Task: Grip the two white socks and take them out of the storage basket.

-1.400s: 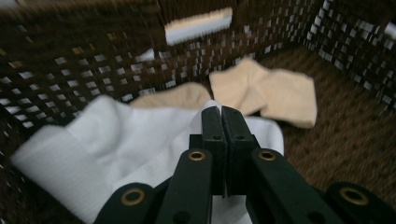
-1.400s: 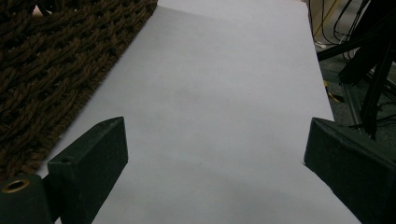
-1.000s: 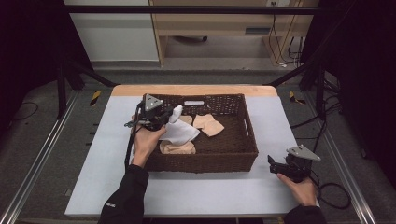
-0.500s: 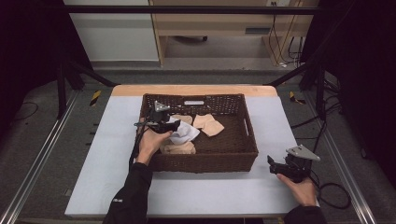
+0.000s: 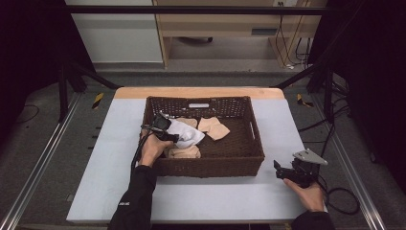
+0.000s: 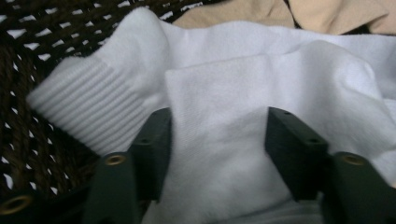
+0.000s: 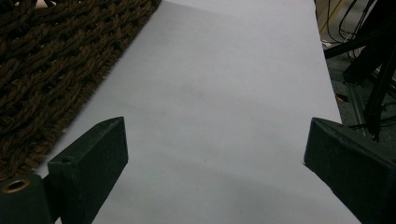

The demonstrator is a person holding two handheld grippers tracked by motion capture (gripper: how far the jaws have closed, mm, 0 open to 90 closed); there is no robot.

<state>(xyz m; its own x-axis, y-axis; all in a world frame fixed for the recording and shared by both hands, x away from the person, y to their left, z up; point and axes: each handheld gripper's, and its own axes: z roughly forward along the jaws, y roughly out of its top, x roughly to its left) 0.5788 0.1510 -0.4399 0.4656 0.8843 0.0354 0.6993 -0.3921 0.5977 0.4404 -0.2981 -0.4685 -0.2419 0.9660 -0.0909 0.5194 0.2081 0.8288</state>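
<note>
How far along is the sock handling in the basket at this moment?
Done: the white sock and the beige socks lie inside the wicker basket. In hand: the left gripper is low over the white sock; its jaws, just opened wide, have begun closing and straddle a fold without clamping it. Left: any further sorting. The right gripper rests open on the table.
</note>
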